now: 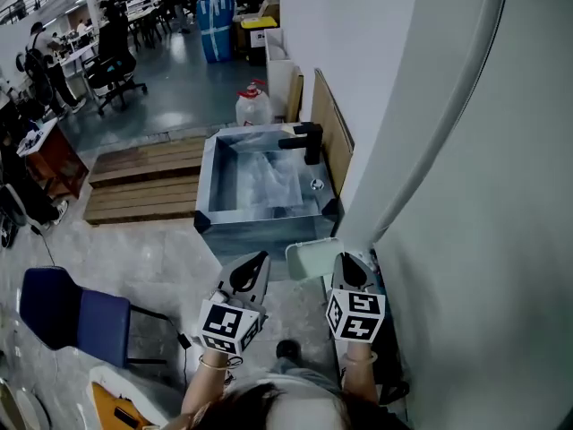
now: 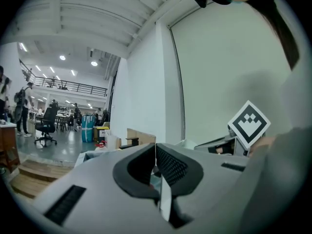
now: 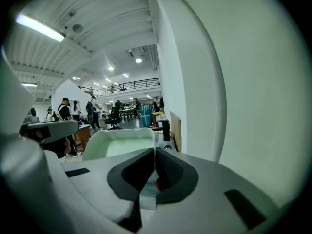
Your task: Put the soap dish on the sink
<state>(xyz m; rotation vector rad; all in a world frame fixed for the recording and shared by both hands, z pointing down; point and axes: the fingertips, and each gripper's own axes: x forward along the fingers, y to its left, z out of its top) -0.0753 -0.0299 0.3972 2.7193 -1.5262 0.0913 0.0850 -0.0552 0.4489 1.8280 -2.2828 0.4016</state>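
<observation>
As right gripper (image 1: 344, 263) pinches, dish (image 1: 312, 258) hovers

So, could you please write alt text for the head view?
Seen from above, the right claw holds a pale green soap dish by its edge, near the front of a steel sink with a black tap. The left claw is shut beside it, empty.

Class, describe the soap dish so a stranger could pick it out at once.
Find the metal sink with the black tap by the white wall. Just in front of it, at the right gripper's tip, is the soap dish. It alone is a pale green, shallow, rounded tray.
</observation>
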